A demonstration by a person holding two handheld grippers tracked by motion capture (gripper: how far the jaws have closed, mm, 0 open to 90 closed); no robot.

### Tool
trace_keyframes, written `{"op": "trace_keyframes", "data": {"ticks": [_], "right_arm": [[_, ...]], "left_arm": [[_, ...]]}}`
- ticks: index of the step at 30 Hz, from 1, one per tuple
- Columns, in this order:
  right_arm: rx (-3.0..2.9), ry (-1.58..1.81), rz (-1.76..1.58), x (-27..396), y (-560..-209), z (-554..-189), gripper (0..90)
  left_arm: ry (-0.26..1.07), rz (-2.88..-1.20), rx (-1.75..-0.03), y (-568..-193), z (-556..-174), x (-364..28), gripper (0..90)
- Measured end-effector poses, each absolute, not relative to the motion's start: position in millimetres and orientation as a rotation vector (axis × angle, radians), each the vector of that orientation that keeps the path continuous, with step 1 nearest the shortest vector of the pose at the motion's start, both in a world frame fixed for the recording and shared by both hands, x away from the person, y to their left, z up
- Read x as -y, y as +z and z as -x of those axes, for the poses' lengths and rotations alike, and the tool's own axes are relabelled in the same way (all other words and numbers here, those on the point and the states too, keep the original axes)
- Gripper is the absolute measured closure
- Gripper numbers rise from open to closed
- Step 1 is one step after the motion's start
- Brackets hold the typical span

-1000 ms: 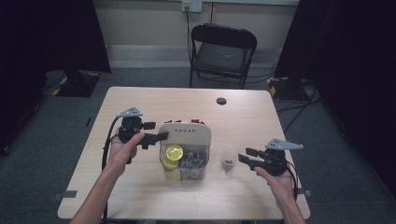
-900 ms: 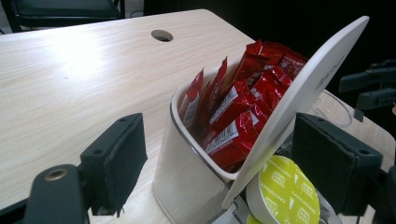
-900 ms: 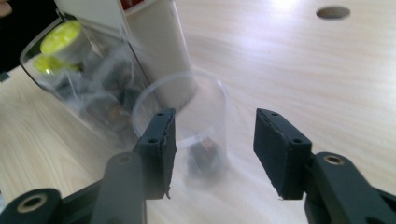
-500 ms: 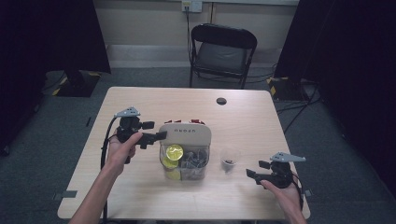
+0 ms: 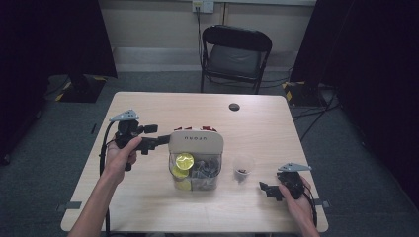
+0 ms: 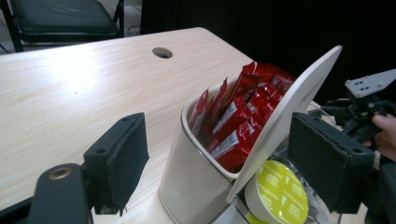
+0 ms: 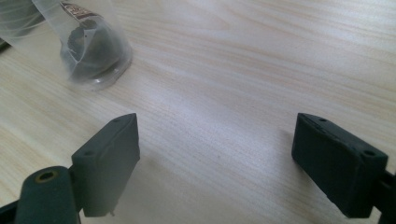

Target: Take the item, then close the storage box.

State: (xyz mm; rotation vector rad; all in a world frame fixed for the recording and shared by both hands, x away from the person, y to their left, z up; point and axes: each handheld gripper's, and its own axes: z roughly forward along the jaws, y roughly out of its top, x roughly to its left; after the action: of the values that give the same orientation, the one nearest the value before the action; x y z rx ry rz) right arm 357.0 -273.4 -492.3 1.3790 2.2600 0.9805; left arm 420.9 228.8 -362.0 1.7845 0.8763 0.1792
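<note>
1. High view: our left gripper (image 5: 160, 141) sits up at the left side of the box (image 5: 195, 165) in the middle of the table (image 5: 148, 207).
2. Its tips reach the edge of the white lid (image 5: 196, 142) of that box.
3. Left gripper view: the lid (image 6: 285, 121) stands tilted up between our two black jaws. The jaws are spread wide and we see a gap on each side, so they do not squeeze it.
4. Just ahead of this gripper is the white part of the box (image 6: 196, 182), full of red packets (image 6: 238, 116).
5. Low and to the right of the lid we see a round yellow pod (image 6: 276, 196).
6. Far off on the right, past the lid, we see our other hand (image 6: 385, 135).
7. High view: our right gripper (image 5: 267, 190) is low at the near right of the table, well apart from the box.
8. Its jaws have just been opening, and now they stand wide with nothing between them.
9. Right gripper view: bare wood of the table (image 7: 261, 70) lies between the two jaws.
10. A small clear cup (image 7: 86, 44) with something dark inside stands ahead and to the left of this gripper, apart from it.
11. High view: that cup (image 5: 242, 168) stands between the box and our right gripper, near the box.
12. Behind the table stands a black chair (image 5: 234, 52).
</note>
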Motion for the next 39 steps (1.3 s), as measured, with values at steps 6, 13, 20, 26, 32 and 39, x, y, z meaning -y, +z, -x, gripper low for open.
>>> {"op": "trace_keyframes", "data": {"ticks": [6,13,20,26,32,39], "right_arm": [[-2.243,0.931,-1.32,270,-495,-354,14.3],[-2.203,0.946,-1.308,268,-500,-353,10.4],[-2.193,0.944,-1.312,268,-500,-351,10.4],[-2.193,0.944,-1.311,269,-500,-351,10.4],[-2.193,0.944,-1.31,269,-500,-351,10.3],[-2.195,0.946,-1.31,269,-500,-351,10.4]], "left_arm": [[0.191,-1.735,-0.906,-360,-422,-240,20.2],[0.229,-1.711,-0.964,-363,-428,-248,20.2],[0.218,-1.7,-0.998,-370,-437,-247,20.6],[0.223,-1.712,-1.019,-375,-443,-242,20.2],[0.208,-1.721,-1.018,-380,-447,-233,20.0],[0.202,-1.712,-0.996,-376,-444,-228,20.0]]}}
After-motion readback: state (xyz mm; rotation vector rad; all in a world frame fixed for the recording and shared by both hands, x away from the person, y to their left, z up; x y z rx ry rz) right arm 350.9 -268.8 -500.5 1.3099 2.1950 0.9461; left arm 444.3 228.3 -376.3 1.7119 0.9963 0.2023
